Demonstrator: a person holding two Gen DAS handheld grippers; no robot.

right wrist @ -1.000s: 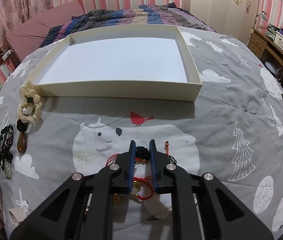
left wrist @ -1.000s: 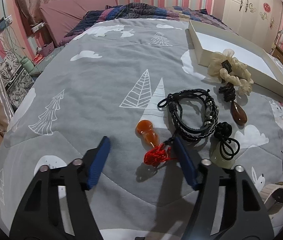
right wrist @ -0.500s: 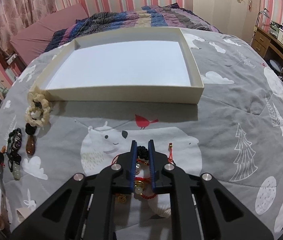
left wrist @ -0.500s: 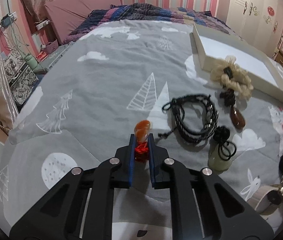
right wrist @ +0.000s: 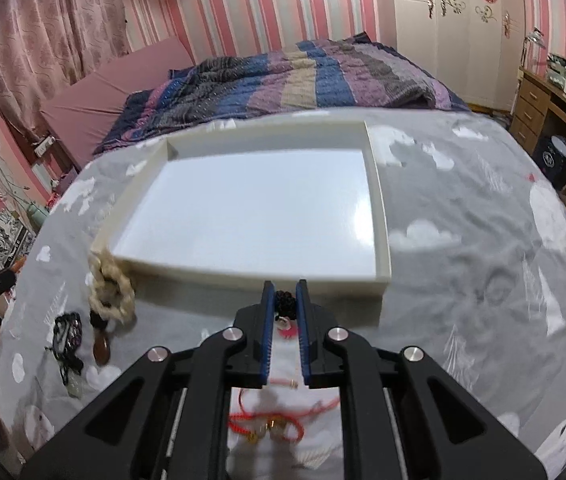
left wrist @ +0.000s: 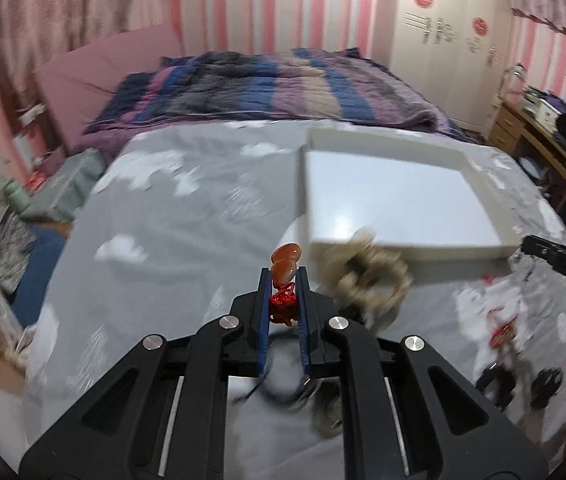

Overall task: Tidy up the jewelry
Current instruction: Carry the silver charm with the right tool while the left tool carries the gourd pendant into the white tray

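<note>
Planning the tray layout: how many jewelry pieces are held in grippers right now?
2: an orange gourd pendant between the left gripper fingers, and a black-knotted red-cord piece between the right gripper fingers. Others lie on the bed.

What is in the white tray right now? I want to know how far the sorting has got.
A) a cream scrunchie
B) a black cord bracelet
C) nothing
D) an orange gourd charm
C: the white tray shows only its bare floor; the cream scrunchie lies outside its near left corner, and the orange gourd charm is pinched in the left claw.
</note>
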